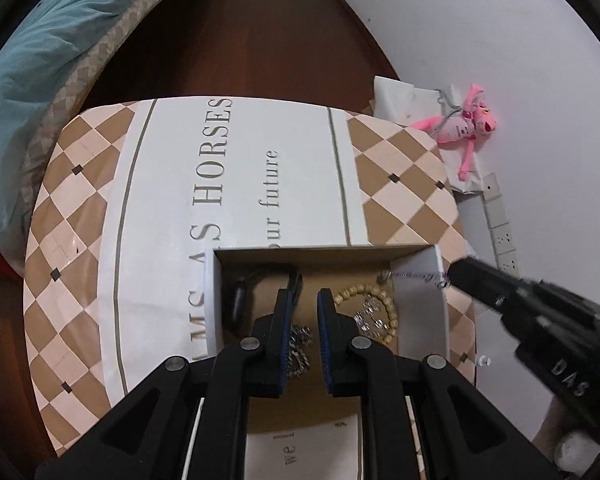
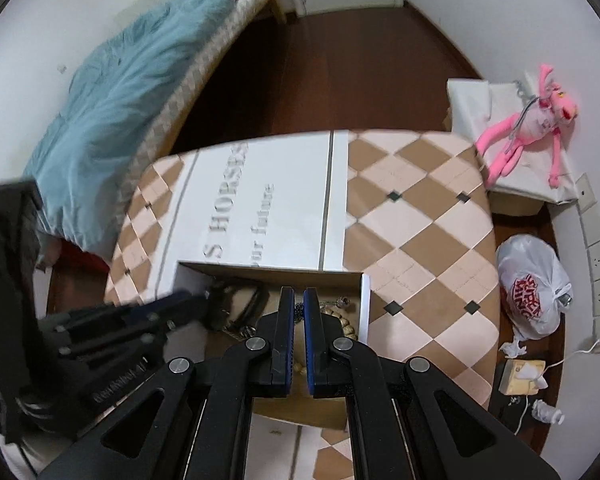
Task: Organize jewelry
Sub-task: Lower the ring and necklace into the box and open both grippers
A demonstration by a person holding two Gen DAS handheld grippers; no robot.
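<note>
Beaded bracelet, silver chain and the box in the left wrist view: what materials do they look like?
Beaded bracelet: round tan beads, matte, probably wood.
Silver chain: chunky grey links with small glints, likely metal; plated or solid, cannot tell.
Box: brown inside, white outer walls, thin straight edges, looks like cardboard.
Left gripper hangs open above the chain, not touching as far as visible.

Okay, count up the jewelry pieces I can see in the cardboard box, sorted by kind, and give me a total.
In the cardboard box, from the left wrist view:
Wooden bead bracelet: 1
Silver chain: 1
Silver charm piece: 1
Black cord piece: 1
Thin chain by the far wall: 1
Total: 5. The gripper fingers hide part of the box floor, so more may be there.
</note>
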